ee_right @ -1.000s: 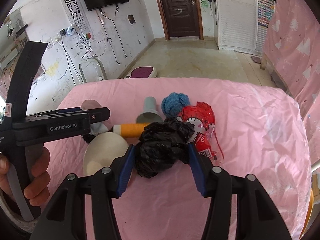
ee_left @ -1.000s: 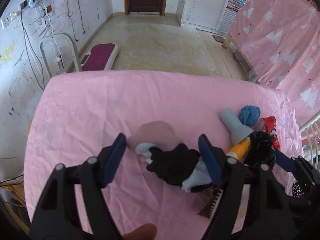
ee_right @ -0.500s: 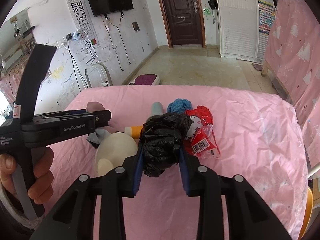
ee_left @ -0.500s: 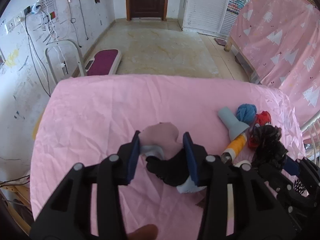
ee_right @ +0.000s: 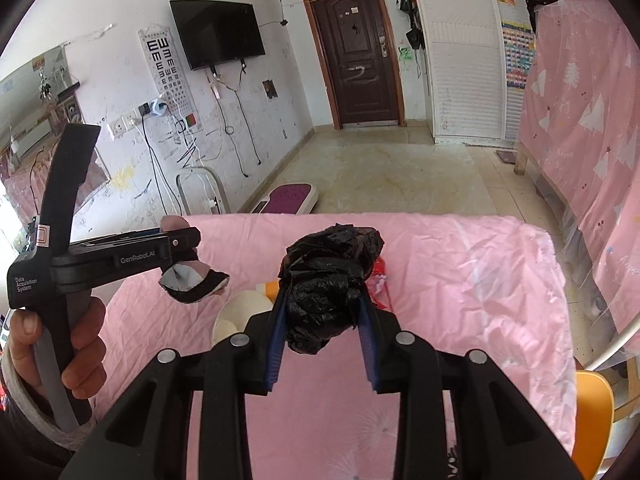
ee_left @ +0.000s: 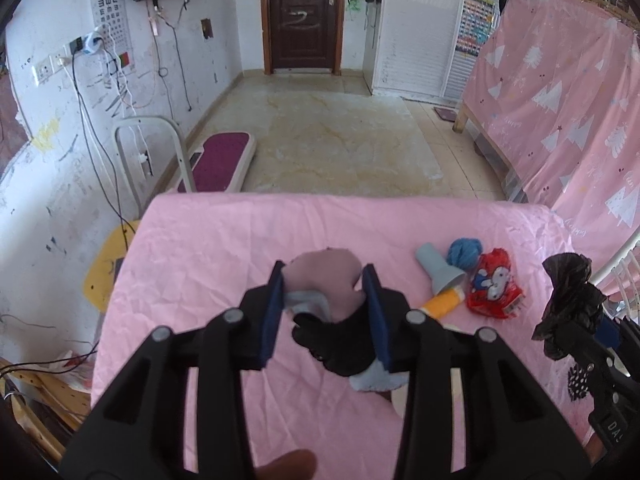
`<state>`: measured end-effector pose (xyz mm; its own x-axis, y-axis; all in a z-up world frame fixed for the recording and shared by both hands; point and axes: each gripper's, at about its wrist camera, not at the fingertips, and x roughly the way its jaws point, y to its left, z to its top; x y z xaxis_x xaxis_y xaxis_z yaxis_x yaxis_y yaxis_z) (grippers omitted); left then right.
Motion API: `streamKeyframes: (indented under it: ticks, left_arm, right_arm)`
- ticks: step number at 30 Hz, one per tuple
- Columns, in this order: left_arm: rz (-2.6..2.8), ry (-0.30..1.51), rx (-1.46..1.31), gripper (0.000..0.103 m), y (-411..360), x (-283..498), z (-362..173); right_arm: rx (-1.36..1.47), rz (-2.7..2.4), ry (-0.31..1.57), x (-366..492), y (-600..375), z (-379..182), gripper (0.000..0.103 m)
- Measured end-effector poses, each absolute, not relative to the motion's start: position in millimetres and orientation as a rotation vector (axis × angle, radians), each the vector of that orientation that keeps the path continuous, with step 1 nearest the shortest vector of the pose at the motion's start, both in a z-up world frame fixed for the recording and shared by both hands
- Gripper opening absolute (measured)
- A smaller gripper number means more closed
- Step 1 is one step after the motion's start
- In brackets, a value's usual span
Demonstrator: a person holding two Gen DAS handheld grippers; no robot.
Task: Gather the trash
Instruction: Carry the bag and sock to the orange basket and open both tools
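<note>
On my left, the left gripper (ee_left: 326, 312) has closed on the sock bundle (ee_left: 332, 300) and lifted it off the pink sheet (ee_left: 200, 248); a second ago its jaws were open. On the right, the right gripper (ee_right: 322, 320) clamps the black bag (ee_right: 330, 276), also raised. Both pieces are collected. The left handle reads "GenRobot.AI" and "Data Acquisition System".

blk crumpled bag (ee_right: 330, 280) held aloft | mauve/grey/blk cloth wad (ee_left: 334, 304) held, off pink sheet
</note>
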<state>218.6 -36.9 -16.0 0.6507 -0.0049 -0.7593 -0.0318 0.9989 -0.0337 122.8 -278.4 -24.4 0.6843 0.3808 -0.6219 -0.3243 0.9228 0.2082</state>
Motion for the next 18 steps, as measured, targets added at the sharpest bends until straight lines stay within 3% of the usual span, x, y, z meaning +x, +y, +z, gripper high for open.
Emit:
streamKeyframes:
  ticks: [18]
  left_arm:
    - [-0.086, 0.753, 0.024, 0.037, -129, 183, 32]
  right_arm:
    - [0.167, 0.298, 0.598, 87, -370, -1, 0.022]
